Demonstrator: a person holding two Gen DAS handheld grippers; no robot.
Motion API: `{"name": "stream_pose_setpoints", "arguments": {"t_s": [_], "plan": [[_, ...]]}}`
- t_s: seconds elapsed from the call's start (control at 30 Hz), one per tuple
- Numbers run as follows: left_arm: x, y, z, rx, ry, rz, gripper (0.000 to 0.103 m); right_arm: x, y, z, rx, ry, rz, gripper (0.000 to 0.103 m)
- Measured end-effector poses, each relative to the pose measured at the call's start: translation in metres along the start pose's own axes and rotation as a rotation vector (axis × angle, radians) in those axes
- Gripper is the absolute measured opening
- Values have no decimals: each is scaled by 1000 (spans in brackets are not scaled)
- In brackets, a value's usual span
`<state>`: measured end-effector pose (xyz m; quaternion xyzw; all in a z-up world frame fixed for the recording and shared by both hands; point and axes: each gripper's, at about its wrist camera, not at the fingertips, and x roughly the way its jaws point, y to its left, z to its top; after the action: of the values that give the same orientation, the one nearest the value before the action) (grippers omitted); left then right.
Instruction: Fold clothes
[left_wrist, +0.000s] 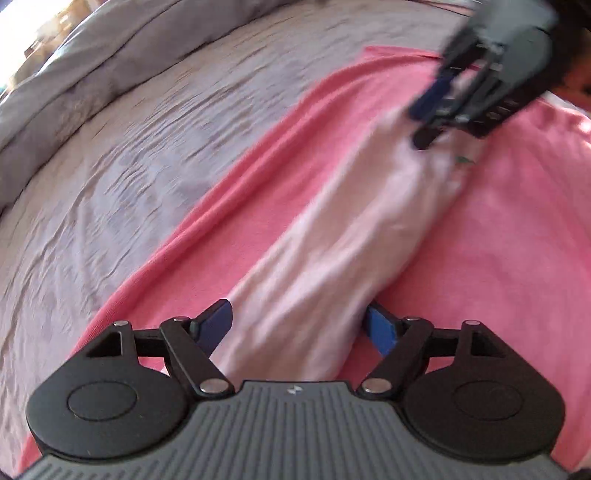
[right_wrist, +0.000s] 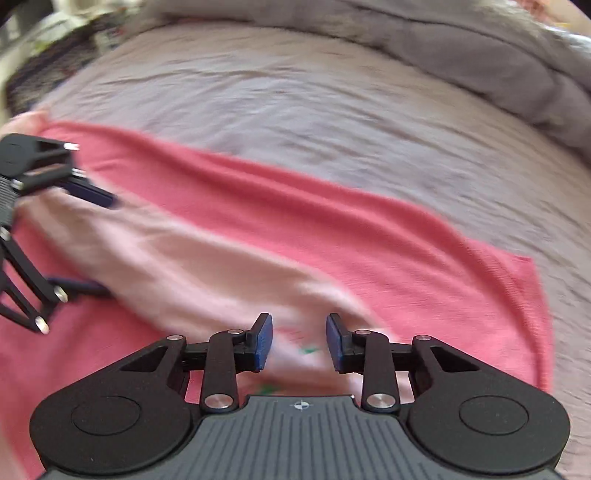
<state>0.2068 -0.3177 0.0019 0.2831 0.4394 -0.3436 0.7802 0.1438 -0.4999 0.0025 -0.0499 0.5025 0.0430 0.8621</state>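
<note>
Right wrist: wrinkled grey bedsheet (right_wrist: 295, 103), rumpled duvet (right_wrist: 480, 48).

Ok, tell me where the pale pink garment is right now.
The pale pink garment lies as a long bunched strip on the coral-pink cloth on the grey bedsheet, running between the open left gripper and open right gripper.

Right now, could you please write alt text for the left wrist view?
The open left gripper straddles a pale pink garment lying on a coral pink cloth over a grey bedsheet. The right gripper is at its far end.
</note>
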Motion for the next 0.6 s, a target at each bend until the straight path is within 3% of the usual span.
{"name": "stream_pose_setpoints", "arguments": {"t_s": [0.07,0.13,0.3,0.43,0.5,0.6], "plan": [[6,28,3,-158,8,-29,82,-9,0,-3,2,-27,-6,33],[4,43,0,-253,10,-82,81,-20,5,-7,-31,-45,14,34],[-1,76,-10,-472,14,-224,79,-34,57,-18,-206,4,121,34],[-20,90,-24,-595,-7,-311,79,-26,82,-14,-117,-14,222,33],[-34,96,-34,-620,-15,-314,79,-19,95,-9,-12,-47,257,33],[-54,107,-54,-618,13,-193,79,-15,131,-3,48,-106,265,34]]}}
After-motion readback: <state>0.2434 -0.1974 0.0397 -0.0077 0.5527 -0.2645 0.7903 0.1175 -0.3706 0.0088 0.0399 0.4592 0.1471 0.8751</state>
